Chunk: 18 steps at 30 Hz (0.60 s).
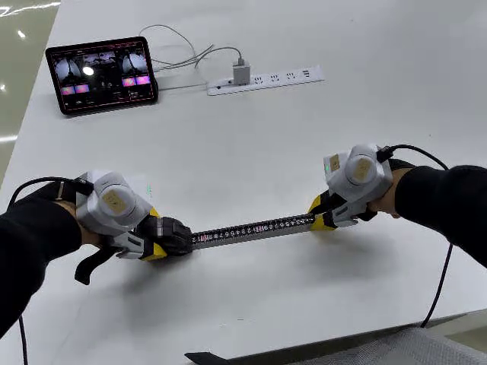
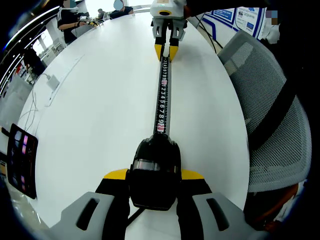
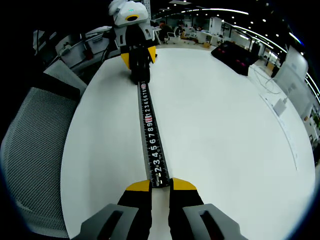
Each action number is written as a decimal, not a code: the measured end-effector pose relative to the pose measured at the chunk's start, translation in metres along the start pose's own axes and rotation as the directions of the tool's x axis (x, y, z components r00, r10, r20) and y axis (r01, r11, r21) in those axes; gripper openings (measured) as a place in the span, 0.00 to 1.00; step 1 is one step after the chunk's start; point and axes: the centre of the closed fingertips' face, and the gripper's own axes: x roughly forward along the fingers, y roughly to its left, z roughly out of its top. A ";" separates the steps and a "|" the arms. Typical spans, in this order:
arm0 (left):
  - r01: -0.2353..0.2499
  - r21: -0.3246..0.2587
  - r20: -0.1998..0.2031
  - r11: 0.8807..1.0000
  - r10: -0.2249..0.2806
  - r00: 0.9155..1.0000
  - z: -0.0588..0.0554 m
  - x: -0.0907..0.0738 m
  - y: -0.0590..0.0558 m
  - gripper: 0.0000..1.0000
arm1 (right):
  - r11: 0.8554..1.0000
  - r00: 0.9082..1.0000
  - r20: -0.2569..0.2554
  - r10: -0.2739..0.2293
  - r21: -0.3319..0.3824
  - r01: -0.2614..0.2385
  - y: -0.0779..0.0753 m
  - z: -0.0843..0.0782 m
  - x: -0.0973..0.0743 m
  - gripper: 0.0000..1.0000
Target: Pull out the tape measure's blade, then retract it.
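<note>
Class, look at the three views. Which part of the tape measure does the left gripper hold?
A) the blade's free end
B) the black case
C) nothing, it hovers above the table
B: the left gripper has its jaws closed on the black case, while the right gripper pinches the end of the pulled-out blade.

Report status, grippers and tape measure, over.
Left gripper shut on black tape measure case. Right gripper shut on dark numbered blade's tip. Blade out over white table, unobstructed.
</note>
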 end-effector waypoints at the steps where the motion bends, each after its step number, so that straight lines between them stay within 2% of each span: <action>1: 0.000 0.000 0.001 1.000 0.000 1.000 0.000 0.000 0.000 0.30 | 1.000 1.000 -0.001 0.000 0.000 0.000 0.000 0.000 0.000 0.07; 18: -0.001 -0.001 0.001 1.000 0.001 1.000 0.000 0.000 0.001 0.30 | 1.000 1.000 0.000 -0.004 0.014 0.004 -0.002 -0.006 -0.005 0.07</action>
